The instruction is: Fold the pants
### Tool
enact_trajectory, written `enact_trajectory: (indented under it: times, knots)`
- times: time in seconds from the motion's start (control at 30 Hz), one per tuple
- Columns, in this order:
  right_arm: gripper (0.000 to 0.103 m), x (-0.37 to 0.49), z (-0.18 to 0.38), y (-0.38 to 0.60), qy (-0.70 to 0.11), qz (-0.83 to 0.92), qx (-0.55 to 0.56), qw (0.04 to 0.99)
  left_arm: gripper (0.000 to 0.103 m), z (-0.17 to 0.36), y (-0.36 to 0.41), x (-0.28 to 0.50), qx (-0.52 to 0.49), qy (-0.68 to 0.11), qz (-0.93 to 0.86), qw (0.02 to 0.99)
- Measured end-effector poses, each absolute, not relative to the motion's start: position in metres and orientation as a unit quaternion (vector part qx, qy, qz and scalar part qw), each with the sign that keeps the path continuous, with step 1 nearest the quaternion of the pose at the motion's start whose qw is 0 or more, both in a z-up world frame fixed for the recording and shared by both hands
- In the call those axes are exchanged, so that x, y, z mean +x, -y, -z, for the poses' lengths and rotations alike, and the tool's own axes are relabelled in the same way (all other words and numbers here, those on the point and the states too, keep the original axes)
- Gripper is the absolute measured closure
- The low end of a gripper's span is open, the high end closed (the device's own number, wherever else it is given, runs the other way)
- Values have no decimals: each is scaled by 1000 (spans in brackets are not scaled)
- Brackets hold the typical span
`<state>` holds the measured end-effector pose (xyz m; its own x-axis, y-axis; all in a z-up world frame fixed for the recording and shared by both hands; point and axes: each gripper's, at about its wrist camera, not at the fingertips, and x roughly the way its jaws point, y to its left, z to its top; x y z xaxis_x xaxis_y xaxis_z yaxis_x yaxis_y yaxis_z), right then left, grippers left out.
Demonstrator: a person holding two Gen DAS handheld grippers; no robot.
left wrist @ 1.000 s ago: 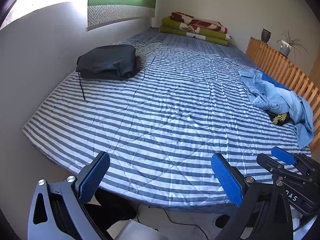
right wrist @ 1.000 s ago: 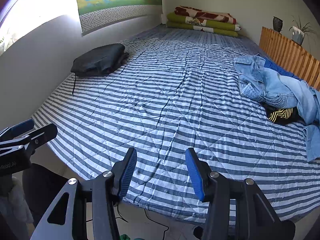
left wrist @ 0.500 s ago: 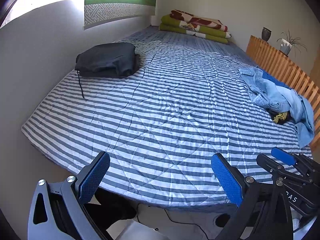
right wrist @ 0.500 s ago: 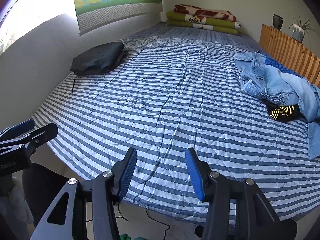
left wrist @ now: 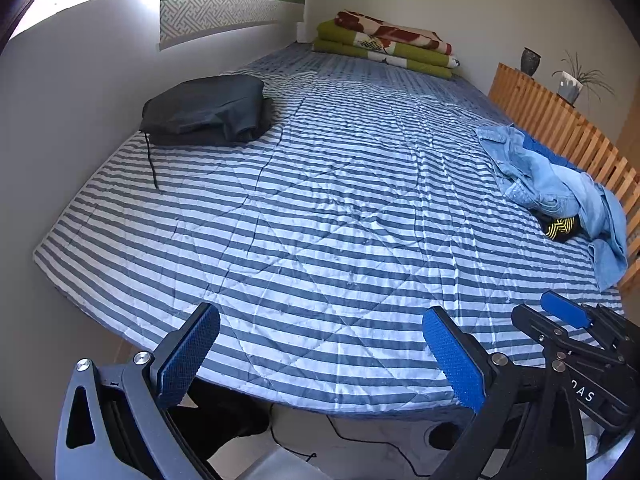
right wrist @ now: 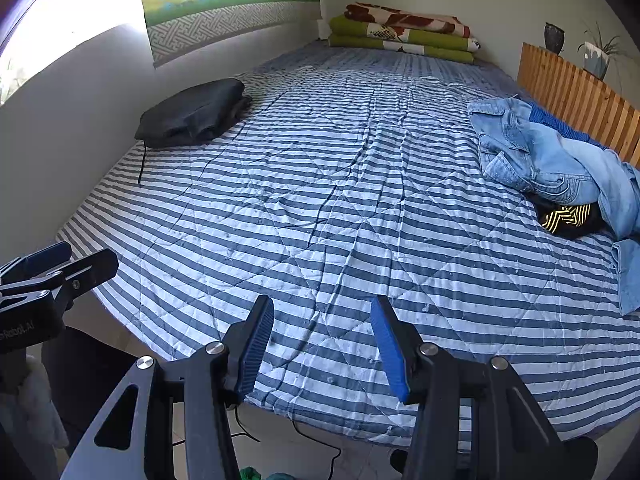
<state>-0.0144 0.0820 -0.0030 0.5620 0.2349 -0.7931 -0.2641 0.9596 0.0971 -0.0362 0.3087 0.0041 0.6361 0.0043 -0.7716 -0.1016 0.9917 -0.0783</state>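
A crumpled heap of light-blue denim pants (left wrist: 552, 184) (right wrist: 548, 160) lies at the bed's right side by the wooden slats, over a black-and-yellow garment (right wrist: 568, 216). Folded black pants (left wrist: 204, 110) (right wrist: 196, 114) sit at the left by the wall, a cord trailing from them. My left gripper (left wrist: 320, 344) hangs open over the bed's near edge, nothing between its blue pads. My right gripper (right wrist: 322, 340) is also open and empty, jaws about half apart, above the near edge. Each gripper shows at the side of the other's view.
The blue-and-white striped quilt (left wrist: 340, 220) covers the bed. Folded green and red blankets (right wrist: 404, 28) are stacked at the far end. A wooden slatted rail (right wrist: 580, 100) with a vase and a plant borders the right. The wall runs along the left. A cable lies on the floor below.
Both views have tilted slightly, so the bed sits a little lower and farther in the frames. Neither gripper's jaws changed.
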Motion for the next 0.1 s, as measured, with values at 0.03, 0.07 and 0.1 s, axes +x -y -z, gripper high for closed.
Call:
enact_trajectory:
  times: [0.03, 0.07, 0.1]
  knots:
    - [56, -14, 4, -82, -447, -141, -16, 883, 0, -3, -308, -35, -58, -426, -27, 902]
    - [56, -13, 5, -82, -447, -141, -16, 883, 0, -2, -308, -34, -59, -427, -24, 902]
    - [56, -13, 6, -82, -448, -139, -15, 883, 0, -1, -307, -31, -58, -430, -20, 901]
